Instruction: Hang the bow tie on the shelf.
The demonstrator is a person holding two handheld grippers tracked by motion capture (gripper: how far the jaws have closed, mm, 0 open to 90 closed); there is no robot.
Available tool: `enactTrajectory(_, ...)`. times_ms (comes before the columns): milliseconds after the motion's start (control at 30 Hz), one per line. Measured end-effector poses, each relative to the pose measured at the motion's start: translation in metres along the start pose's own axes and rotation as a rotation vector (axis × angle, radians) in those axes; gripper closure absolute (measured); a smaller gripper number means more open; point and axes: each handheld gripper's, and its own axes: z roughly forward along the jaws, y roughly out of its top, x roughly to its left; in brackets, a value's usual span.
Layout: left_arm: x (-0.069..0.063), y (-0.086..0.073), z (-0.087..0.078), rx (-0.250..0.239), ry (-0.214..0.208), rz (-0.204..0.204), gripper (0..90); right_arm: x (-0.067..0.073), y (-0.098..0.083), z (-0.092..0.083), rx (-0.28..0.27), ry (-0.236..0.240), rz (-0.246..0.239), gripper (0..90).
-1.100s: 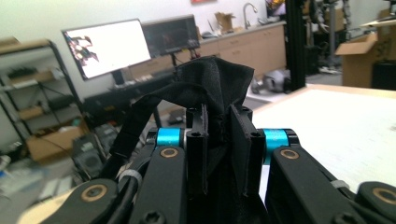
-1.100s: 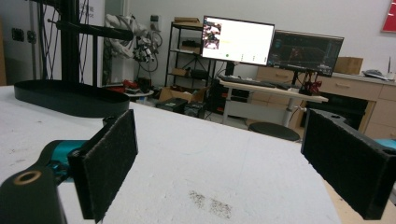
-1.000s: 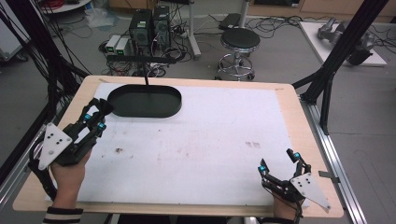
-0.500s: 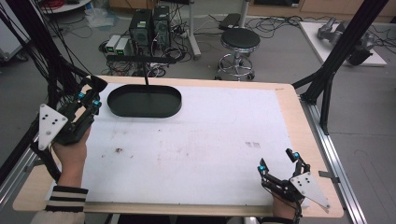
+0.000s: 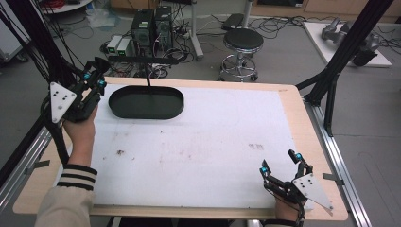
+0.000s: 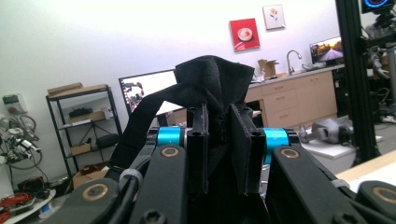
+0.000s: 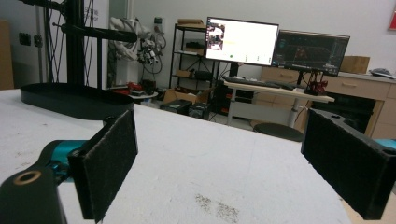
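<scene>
My left gripper (image 5: pixel 93 79) is raised over the table's far left corner, shut on a black fabric piece (image 5: pixel 100 63) with a strap. In the left gripper view the fabric (image 6: pixel 212 79) bunches up above the jaws of the left gripper (image 6: pixel 218 140), and its strap trails down to the left. A black oval tray (image 5: pixel 146 113) with an upright post and crossbar (image 5: pixel 142 59) lies just right of that gripper. My right gripper (image 5: pixel 281 162) rests low at the table's front right, open with nothing between its pads (image 7: pixel 109 163). The right gripper (image 7: pixel 219 135) points toward the tray (image 7: pixel 70 100).
The white table mat (image 5: pixel 203 137) carries small dark stains. A black frame leg (image 5: pixel 340 66) stands at the right edge. A stool (image 5: pixel 242 42) and computer boxes (image 5: pixel 151 23) sit on the floor beyond the far edge.
The left gripper has lifted off the table and moved away toward the far left corner, still holding the black fabric. The right gripper has stayed in place.
</scene>
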Motion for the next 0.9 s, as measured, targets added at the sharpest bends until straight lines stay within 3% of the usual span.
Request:
enactTrajectory(267,0.02,-0.017,0.037,0.027,0.023,-0.031,77.0,0.001,0.002,0.0,-0.016,0.004,0.006,9.9)
enactTrajectory(500,0.022,-0.028,0.06,0.082,0.027,-0.004,77.0,0.003,0.003,0.002,-0.013,0.014,0.0,9.9)
enactTrajectory(900,0.027,-0.054,0.083,0.138,0.025,-0.003,77.0,0.001,0.003,0.001,-0.024,0.01,0.011,9.9)
